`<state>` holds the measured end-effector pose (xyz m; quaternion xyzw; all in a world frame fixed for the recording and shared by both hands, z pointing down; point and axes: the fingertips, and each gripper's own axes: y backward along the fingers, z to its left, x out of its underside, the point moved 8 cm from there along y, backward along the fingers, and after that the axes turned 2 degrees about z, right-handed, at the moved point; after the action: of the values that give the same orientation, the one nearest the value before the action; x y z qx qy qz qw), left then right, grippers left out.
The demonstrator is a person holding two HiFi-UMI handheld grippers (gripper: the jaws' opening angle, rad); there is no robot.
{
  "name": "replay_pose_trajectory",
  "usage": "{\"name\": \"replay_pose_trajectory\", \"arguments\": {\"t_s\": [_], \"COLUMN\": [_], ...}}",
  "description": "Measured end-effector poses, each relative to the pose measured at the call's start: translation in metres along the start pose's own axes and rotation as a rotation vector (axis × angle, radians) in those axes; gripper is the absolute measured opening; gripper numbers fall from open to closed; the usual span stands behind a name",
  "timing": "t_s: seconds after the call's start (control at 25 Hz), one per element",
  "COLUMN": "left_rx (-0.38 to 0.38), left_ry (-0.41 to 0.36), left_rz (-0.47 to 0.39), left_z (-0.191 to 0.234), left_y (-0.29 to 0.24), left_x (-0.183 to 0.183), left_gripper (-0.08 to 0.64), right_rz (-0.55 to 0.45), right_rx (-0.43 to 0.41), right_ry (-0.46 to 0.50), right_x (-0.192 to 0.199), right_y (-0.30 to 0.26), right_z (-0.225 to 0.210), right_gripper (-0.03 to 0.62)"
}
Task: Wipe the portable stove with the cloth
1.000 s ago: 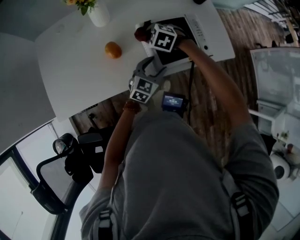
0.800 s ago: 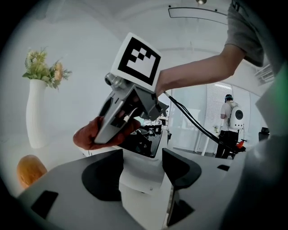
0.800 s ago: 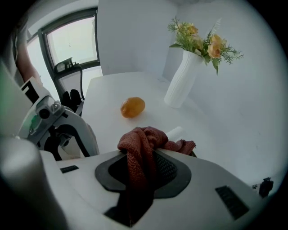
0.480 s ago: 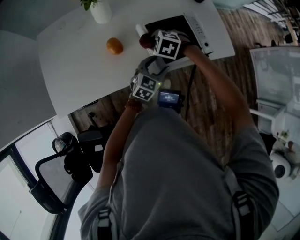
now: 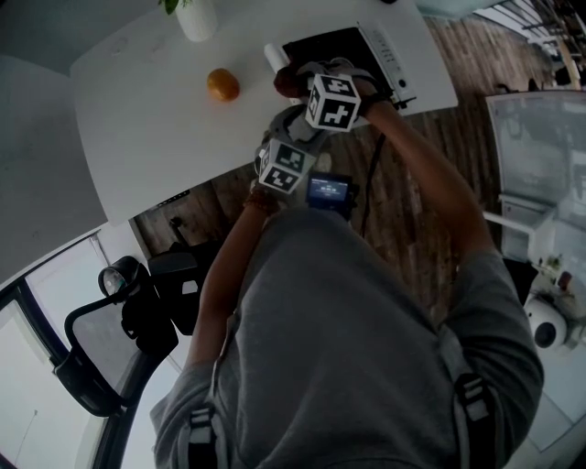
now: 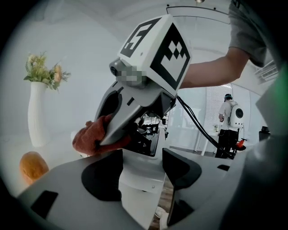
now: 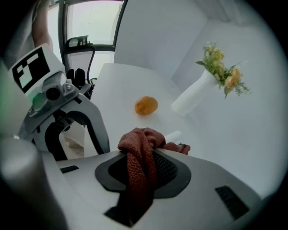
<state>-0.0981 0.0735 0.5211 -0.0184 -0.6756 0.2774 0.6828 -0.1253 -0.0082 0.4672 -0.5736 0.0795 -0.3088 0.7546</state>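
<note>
Wiping looks only begun, the right gripper clamped on the red cloth at the portable stove's left end, the left gripper's jaws apart, most surface seemingly remaining.

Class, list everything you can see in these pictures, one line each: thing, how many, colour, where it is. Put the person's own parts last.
table: one, white, under the other things
portable stove: one, black top with white panel, right end of the table in the head view
cloth: one, rust red, by the stove's left corner
fruit: one, orange, on the table left of the stove
vase: one, white, holding flowers, far table edge
small cylinder: one, white, beside the stove
chair: one, black, on the floor, lower left
right claw: grey, shut on the cloth
left claw: grey, open, empty, at the table's near edge
</note>
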Motion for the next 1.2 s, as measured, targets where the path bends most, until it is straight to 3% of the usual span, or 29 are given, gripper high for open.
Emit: {"name": "replay_pose_trajectory", "arguments": {"t_s": [0.2, 0.36, 0.52, 0.6, 0.68, 0.76, 0.92, 1.2], "left_rx": [-0.006, -0.007, -0.006, -0.008, -0.016, -0.022, -0.013, -0.014], "left_ry": [0.008, 0.001, 0.0, -0.002, -0.006, -0.013, -0.016, -0.016], "left_rz": [-0.009, 0.002, 0.007, 0.012, 0.016, 0.034, 0.043, 0.024], "left_z": [-0.001, -0.002, 0.0, -0.001, 0.0, 0.001, 0.001, -0.001], "left_y": [0.001, 0.001, 0.0, 0.0, -0.001, 0.0, -0.001, 0.002], "left_x": [0.0, -0.001, -0.001, 0.0, 0.0, -0.001, -0.003, -0.002], "left_gripper": [0.284, 0.282, 0.284, 0.284, 0.284, 0.288, 0.299, 0.299], "right_rz": [-0.191, -0.272, -0.106, -0.025, 0.02, 0.065, 0.16, 0.219], "right_rx": [0.131, 0.215, 0.05, -0.051, -0.11, -0.162, -0.23, -0.299], "right_ry": [-0.176, -0.208, -0.154, -0.175, -0.23, -0.217, -0.084, -0.06], "right_x": [-0.009, -0.012, 0.005, 0.017, 0.023, 0.02, 0.011, 0.009], "right_y": [0.032, 0.059, 0.022, 0.001, -0.005, -0.001, 0.008, 0.013], "right_z": [-0.036, -0.046, -0.029, -0.021, -0.021, -0.015, 0.006, 0.02], "right_gripper": [0.115, 0.115, 0.115, 0.115, 0.114, 0.114, 0.114, 0.114]}}
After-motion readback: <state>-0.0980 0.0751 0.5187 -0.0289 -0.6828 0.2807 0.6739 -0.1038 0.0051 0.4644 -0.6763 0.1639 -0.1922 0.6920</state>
